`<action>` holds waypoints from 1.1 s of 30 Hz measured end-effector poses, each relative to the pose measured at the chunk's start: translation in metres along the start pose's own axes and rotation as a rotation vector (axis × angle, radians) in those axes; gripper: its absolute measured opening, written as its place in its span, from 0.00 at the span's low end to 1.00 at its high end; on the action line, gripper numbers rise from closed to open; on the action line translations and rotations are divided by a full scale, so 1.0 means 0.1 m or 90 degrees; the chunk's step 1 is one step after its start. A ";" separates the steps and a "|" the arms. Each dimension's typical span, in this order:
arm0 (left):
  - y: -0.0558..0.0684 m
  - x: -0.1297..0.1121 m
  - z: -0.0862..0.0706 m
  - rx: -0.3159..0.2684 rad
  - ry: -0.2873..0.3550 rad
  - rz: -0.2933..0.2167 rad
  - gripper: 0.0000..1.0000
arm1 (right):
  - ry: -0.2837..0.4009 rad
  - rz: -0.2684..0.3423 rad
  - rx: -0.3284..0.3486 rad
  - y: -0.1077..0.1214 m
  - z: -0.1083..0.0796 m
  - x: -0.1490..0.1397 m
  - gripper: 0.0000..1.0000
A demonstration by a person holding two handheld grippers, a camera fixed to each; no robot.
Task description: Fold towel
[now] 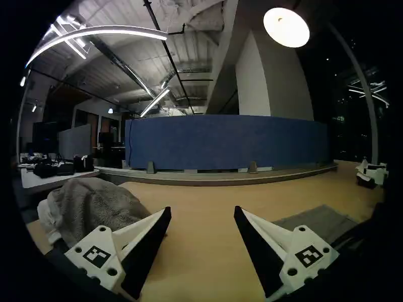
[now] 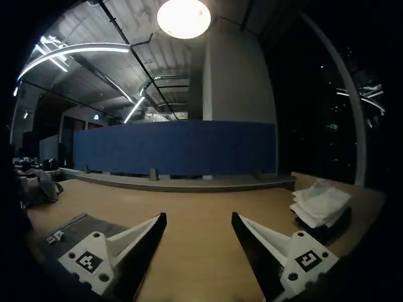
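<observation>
With left gripper (image 1: 202, 208) and right gripper (image 2: 199, 214) both spread and empty, best to drop onto corners of the flat grey towel (image 2: 75, 229) by the near edge of the tabletop (image 1: 211, 196), pinching both evenly.

The left gripper (image 1: 202, 208) is finished in white, with the inner faces of its fingers in black, and a black-and-white square marker (image 1: 96, 255) is printed on each finger. The same colouring is carried by the right gripper (image 2: 198, 214). Beneath both tools, a light tan wood tone is shown by the tabletop (image 1: 201, 251). Left of the left gripper, a crumpled towel (image 1: 95, 204) is seen in plain mid-grey, edged by a white cloth (image 1: 44, 216). To that tool's right, a flat towel (image 1: 317, 219) is seen in dark grey. A small white label (image 2: 53, 236) is sewn on it. Right of the right gripper, a stack of cloths (image 2: 322, 201) is seen in white. Ahead of both tools, a partition (image 1: 226, 141) is coloured deep blue.
</observation>
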State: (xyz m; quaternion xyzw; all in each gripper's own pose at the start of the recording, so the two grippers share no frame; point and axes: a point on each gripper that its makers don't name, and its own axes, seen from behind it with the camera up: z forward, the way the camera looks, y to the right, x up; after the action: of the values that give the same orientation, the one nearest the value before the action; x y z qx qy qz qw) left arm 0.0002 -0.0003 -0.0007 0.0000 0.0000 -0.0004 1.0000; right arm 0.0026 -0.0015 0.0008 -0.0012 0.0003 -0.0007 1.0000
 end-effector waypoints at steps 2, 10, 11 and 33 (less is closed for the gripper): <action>0.01 0.00 0.00 -0.001 -0.001 -0.001 0.93 | 0.000 -0.001 -0.003 0.01 -0.01 0.02 1.00; 0.06 0.41 -0.06 -0.011 0.011 0.007 0.93 | -0.009 0.002 -0.014 0.02 -0.08 0.31 1.00; 0.07 0.49 -0.07 -0.010 0.010 0.009 0.93 | -0.009 0.004 -0.011 0.00 -0.10 0.39 1.00; 0.17 1.69 -0.13 -0.033 -0.023 0.016 0.93 | -0.024 -0.034 -0.007 0.03 -0.21 1.61 1.00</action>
State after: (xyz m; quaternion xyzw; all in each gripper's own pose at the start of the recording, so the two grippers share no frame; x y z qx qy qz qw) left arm 0.1696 0.0170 -0.0137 -0.0255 -0.0184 0.0124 0.9994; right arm 0.1633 0.0008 -0.0207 -0.0066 -0.0184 -0.0277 0.9994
